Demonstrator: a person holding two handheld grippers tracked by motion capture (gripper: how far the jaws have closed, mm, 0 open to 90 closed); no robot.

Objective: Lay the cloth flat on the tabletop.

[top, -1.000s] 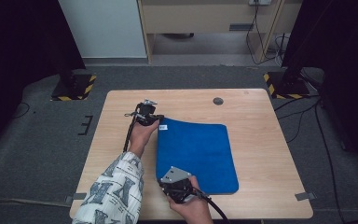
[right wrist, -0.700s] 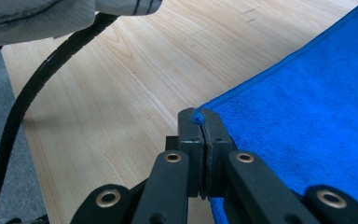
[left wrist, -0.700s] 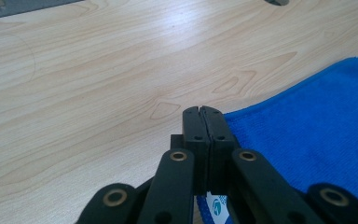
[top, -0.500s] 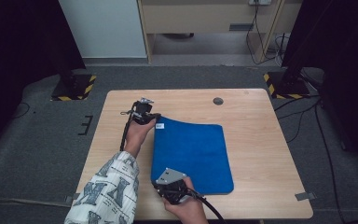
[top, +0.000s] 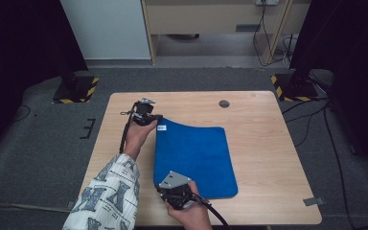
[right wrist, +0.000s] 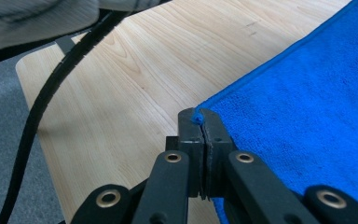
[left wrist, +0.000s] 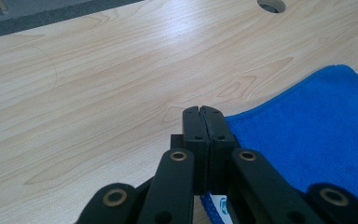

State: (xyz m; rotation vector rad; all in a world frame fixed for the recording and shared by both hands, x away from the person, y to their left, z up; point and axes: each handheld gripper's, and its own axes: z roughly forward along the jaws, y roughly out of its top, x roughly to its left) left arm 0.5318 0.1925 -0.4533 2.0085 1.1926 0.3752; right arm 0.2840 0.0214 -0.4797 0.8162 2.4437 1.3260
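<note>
I have the blue terry-cloth towel (top: pixel 194 158) pinched at two corners along its left edge. It lies flat on the light wooden table (top: pixel 268 143), about mid-table and a little left of centre. My left gripper (top: pixel 149 116) is clenched on the far-left corner of the cloth, toward the table's far edge; in the left gripper view (left wrist: pixel 200 123) the jaws meet tight, with the blue hem and a white tag just beneath them. My right gripper (top: pixel 171 188) is clamped on the near-left corner, close to the table's near edge, and in the right gripper view (right wrist: pixel 199 122) a tuft of blue pokes out between the jaw tips.

To do this step well, I judge I should lift both corners together and level, keep the edge between them taut, and carry it across evenly so the fold lands square on the opposite edge. The right grip looks shallow, so a sharp tug could pull the cloth free.

The small white care label (top: pixel 162 127) at the far-left corner bears a bluish mark, but it is too small for me to read.
</note>
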